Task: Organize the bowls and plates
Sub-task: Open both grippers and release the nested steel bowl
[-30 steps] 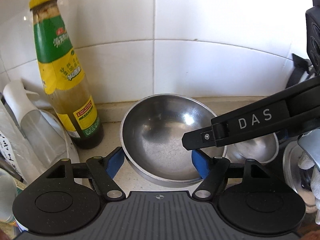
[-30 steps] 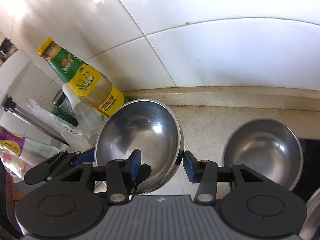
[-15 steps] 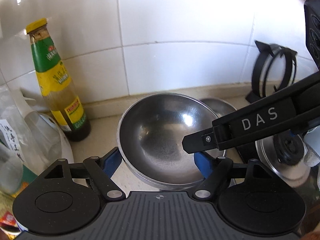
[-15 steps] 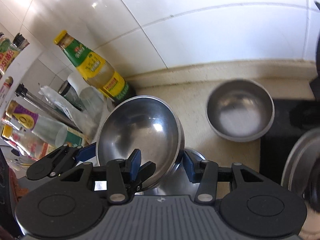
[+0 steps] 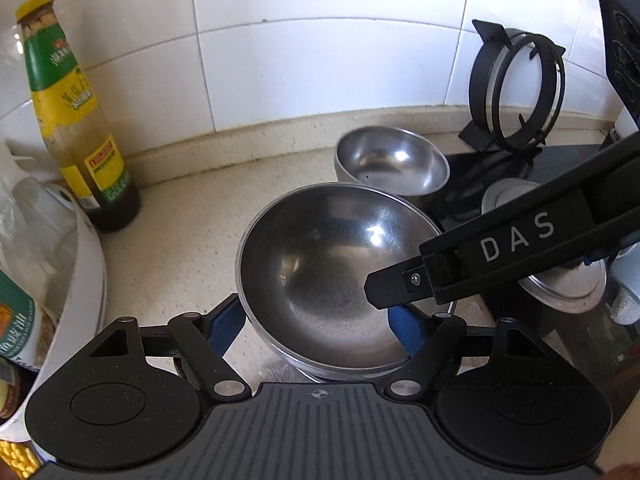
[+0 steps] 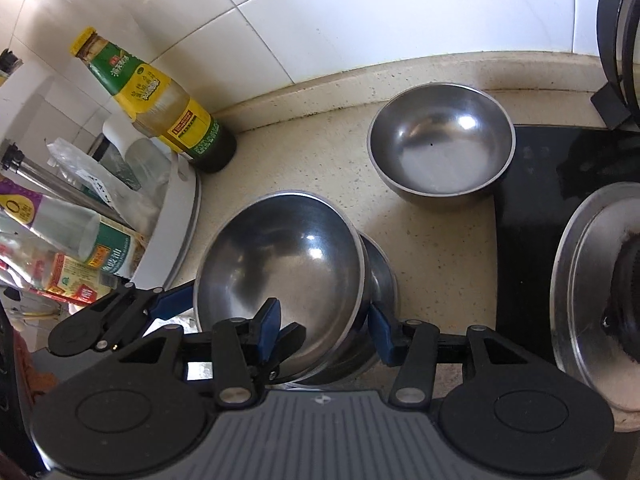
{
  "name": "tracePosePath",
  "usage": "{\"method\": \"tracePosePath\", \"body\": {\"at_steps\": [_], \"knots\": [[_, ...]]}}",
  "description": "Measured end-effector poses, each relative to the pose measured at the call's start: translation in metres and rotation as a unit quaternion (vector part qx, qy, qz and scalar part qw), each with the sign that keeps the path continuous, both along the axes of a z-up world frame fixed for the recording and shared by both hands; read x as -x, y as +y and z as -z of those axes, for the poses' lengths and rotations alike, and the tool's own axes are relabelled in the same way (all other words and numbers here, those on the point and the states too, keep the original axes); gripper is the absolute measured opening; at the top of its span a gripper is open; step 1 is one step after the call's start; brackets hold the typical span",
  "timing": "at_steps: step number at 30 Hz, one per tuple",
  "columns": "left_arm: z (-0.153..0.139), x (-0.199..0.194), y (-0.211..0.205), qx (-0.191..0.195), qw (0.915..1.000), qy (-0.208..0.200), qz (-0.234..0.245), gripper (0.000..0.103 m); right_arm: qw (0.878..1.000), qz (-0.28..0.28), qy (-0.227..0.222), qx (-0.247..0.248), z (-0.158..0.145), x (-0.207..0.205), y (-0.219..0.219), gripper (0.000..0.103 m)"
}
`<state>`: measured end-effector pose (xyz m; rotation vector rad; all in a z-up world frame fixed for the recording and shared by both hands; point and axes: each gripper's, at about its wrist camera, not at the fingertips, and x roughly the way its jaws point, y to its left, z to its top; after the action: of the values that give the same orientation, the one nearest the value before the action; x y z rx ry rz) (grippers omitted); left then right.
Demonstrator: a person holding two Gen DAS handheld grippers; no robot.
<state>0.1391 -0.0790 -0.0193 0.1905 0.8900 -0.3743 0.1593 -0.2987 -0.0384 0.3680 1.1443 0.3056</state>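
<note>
1. Big bowl (image 5: 328,272): steel, tilted, towards the front of the counter (image 6: 320,152). It sits over a second steel bowl (image 6: 378,276), whose rim shows just under its right side. Not seated level yet.
2. Left tongs (image 5: 316,326): about half open, straddling the big bowl's near-left wall, one pad outside against the rim and one inside. The jaws have just been closing a touch. You look to be carrying the weight here.
3. Right tongs (image 6: 325,326): fairly narrow, with the bowl's right wall between the pads. The jaws have just been opening. Whether the pads press on the wall, I cannot tell.
4. Step in hand, as I judge it: nest the big bowl into the one below.
5. Level the rim before you let go; a tilted bowl will likely rock or slide off steel on steel.
6. Release one side at a time. Hold with the left until the bowl rests on its own.
7. Draw each inner finger up and clear so it does not hook the rim.
8. Small bowl (image 6: 440,140): towards the counter's back edge, just beside the stove (image 6: 532,200), apart from the stack. Probably next.
9. Mind the bottle (image 6: 160,96) in the back-left corner when you swing away.
</note>
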Motion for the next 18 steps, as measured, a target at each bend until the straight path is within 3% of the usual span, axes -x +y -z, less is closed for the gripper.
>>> {"method": "tracePosePath", "body": {"at_steps": [6,18], "knots": [[-0.001,0.003,0.0,-0.007,0.9999,-0.009,-0.008,0.078,1.0,0.003,-0.008,0.012,-0.006,0.002,-0.009,0.055],[-0.03,0.001,-0.007,-0.025,0.9985,-0.048,-0.011,0.083,0.998,0.028,-0.047,0.029,-0.03,0.005,-0.048,0.055]]}}
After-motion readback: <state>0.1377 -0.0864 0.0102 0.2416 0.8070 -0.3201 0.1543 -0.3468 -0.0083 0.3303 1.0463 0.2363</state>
